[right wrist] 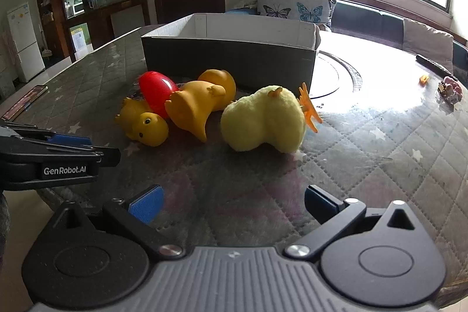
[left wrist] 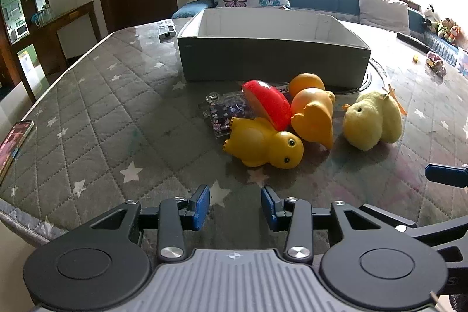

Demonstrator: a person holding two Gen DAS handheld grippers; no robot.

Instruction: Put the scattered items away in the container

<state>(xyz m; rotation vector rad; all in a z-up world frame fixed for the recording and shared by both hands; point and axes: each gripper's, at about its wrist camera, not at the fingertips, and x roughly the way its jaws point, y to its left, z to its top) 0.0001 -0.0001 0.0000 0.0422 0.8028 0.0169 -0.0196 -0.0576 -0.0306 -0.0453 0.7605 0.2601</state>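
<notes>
Half of clear packet [left wrist: 225, 110] hidden under red toy [left wrist: 267, 103].

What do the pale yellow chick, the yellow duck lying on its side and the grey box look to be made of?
Pale yellow chick: plush fabric, matte and fuzzy, with no glare on it. Yellow duck: smooth moulded rubber or soft plastic, judging by its soft sheen; which one is unclear. Grey box: probably cardboard, with thin, flat, matte walls, grey outside and white inside.

Brand: "GenRobot.AI" is showing in white letters on the black side of the left gripper [right wrist: 70, 141].
Other text: nothing else is reading clearly.
</notes>
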